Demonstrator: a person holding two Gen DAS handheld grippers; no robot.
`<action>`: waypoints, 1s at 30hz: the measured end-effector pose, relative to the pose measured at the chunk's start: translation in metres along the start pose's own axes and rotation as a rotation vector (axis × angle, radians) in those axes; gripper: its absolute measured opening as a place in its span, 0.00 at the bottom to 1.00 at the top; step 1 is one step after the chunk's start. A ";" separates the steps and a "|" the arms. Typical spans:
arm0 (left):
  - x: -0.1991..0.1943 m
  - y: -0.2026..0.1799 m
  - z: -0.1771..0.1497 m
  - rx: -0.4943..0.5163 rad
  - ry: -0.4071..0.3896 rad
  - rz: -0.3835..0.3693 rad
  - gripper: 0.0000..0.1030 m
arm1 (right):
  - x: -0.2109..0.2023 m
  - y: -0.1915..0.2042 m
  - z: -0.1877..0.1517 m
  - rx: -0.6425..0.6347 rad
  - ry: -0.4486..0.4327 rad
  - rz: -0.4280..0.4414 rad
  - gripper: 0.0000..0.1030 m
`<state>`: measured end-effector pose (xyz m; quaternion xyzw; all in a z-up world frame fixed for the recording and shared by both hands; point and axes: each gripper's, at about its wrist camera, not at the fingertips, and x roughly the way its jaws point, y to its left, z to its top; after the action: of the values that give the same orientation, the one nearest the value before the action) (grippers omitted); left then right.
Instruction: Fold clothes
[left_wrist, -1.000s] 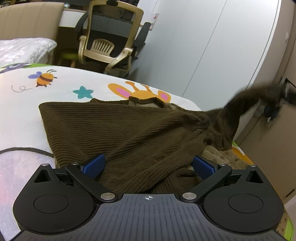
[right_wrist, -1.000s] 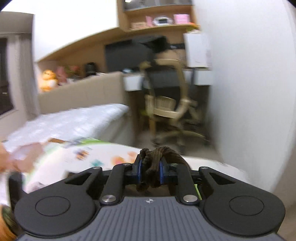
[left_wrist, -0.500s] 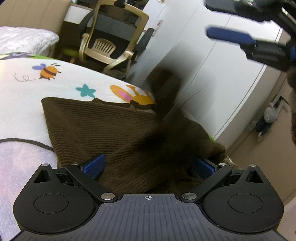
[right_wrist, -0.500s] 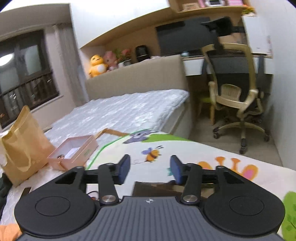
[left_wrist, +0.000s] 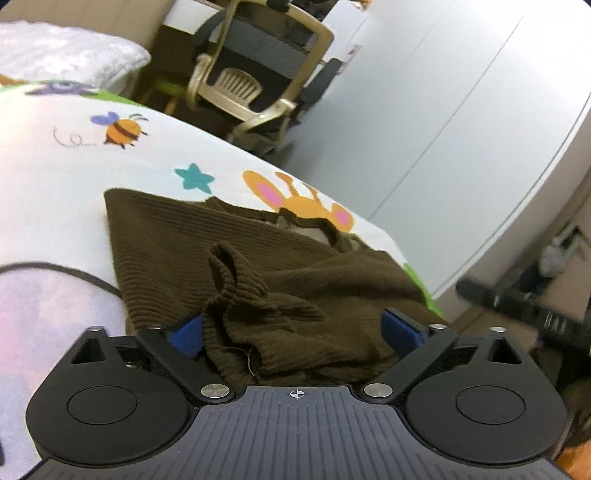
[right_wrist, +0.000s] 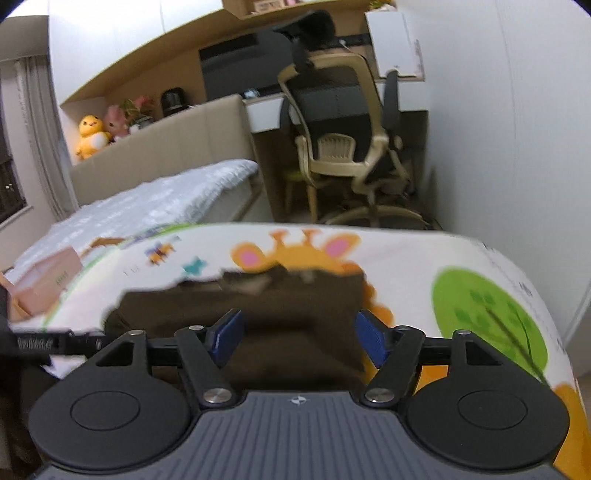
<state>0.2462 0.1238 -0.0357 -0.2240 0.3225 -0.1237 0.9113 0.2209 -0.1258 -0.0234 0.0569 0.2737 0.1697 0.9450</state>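
On the cartoon sheet (left_wrist: 55, 177):
sweater (left_wrist: 280, 280): bunched sleeve lies dead ahead of your left gripper (left_wrist: 291, 332)
fingers: both grippers wide apart, holding nothing; right gripper (right_wrist: 299, 332) sits nearer the hem

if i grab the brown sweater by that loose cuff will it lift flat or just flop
Probably flop: the sweater is soft ribbed knit, already bunched where the cuff lies. Lifted by one point, the rest would likely hang and drag. It looks thick, so likely a bit heavy, and the ribbing should give the open left tongs a non-slippery hold.
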 end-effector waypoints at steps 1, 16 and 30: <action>0.004 -0.002 0.000 0.017 0.017 0.029 0.55 | 0.000 -0.001 0.000 0.000 -0.005 -0.003 0.66; 0.009 0.021 0.026 0.230 0.039 0.254 0.39 | 0.068 0.020 0.013 -0.226 0.131 -0.097 0.67; -0.096 0.042 -0.011 0.212 0.023 0.310 0.81 | -0.011 -0.034 -0.040 -0.361 0.224 -0.297 0.84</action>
<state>0.1695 0.1924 -0.0127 -0.0727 0.3488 -0.0178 0.9342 0.2010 -0.1609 -0.0586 -0.1730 0.3474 0.0803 0.9181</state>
